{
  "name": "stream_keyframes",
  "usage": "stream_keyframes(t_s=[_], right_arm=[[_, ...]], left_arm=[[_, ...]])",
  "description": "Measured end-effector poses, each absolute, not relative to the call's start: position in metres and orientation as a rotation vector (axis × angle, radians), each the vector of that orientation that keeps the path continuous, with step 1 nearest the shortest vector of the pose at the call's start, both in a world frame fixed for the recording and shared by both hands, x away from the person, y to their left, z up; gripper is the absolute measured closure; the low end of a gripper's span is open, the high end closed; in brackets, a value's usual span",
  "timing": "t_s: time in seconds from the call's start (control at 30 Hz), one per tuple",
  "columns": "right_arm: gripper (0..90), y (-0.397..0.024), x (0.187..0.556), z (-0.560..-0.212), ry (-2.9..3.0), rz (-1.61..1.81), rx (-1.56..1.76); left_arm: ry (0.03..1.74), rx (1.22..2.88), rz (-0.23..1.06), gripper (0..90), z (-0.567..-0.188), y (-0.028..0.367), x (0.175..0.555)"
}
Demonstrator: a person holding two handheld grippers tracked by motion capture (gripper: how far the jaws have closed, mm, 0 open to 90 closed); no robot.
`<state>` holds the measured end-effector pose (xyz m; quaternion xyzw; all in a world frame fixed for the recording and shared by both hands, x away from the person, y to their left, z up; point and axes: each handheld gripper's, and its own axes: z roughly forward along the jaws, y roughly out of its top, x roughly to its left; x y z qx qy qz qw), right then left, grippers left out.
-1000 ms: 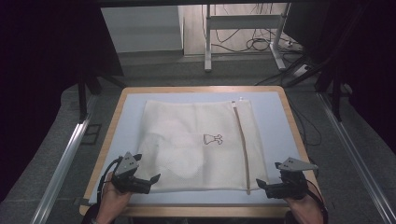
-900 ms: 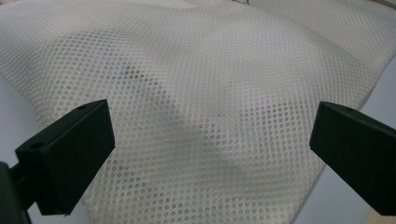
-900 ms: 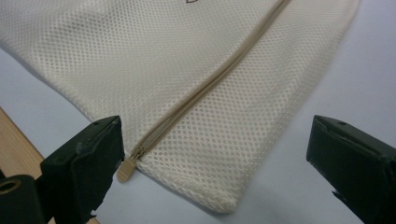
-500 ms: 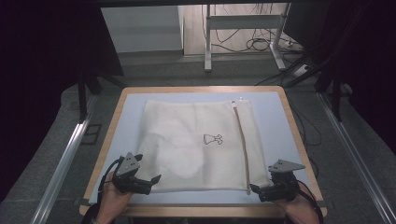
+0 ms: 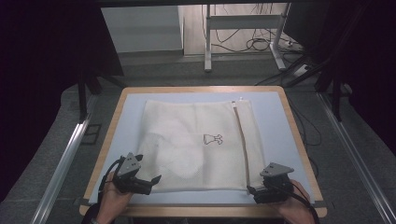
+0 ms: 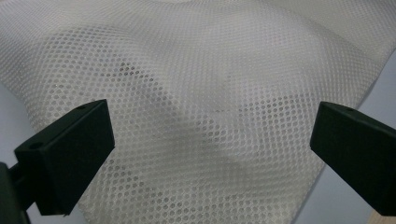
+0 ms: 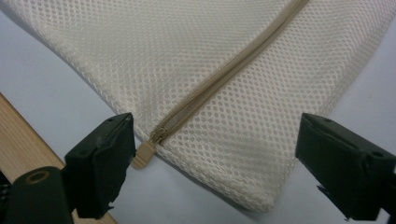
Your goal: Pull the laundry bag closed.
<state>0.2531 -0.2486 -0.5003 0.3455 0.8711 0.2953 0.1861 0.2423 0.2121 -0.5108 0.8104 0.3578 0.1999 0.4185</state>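
A: Bag (image 5: pixel 196 144) position versus the claws?

B: Mesh bag lies flat on the blue mat (image 5: pixel 275 116) of the table (image 5: pixel 299 140). Left gripper (image 5: pixel 156 178) is at the bag's near left corner, right gripper (image 5: pixel 251 190) at the near right corner, both at the bag's near edge.

A: Left claw state?

B: Jaws wide apart. In the left gripper view the mesh (image 6: pixel 205 107) spreads between and beyond them, rumpled, not pinched by either pad.

A: Right claw?

B: Also apart, though the jaws have just been closing a bit. In the right gripper view the bag's corner (image 7: pixel 252 186) sits between them, pads not pressing on it. Zipper pull (image 7: pixel 142 154) is just beside the left-hand jaw in that view; contact too close to call.

A: Bag's look?

B: Cream-white, fine round-hole mesh, roughly square. Tan zipper (image 5: pixel 241 140) runs near-to-far along the right side, closed over the stretch seen in the right gripper view, pull at the near end. Small dark printed logo (image 5: pixel 212 138) near the middle. Something pale shows through the mesh at the near left, and the fabric bulges slightly there.

A: Hands?

B: Both come in from the bottom edge of the high view, one on each gripper.
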Motion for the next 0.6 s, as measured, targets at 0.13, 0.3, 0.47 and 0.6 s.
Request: stream_keyframes(t_s=[0.13, 0.3, 0.47, 0.6], right_arm=[[17.2, -0.246, 0.252, -0.501, 2.468, 0.822, 0.939], [21.2, -0.239, 0.248, -0.503, 2.487, 0.79, 0.859], [21.4, -0.233, 0.247, -0.505, 2.502, 0.758, 0.806], [21.0, -0.23, 0.246, -0.506, 2.516, 0.741, 0.769]], left_arm=[[0.891, 2.041, 0.503, 0.0, -0.511, 0.211, 0.242], [0.878, 2.043, 0.515, 0.0, -0.51, 0.21, 0.242], [0.874, 2.045, 0.519, 0.0, -0.511, 0.21, 0.241], [0.869, 2.037, 0.515, 0.0, -0.51, 0.209, 0.241]])
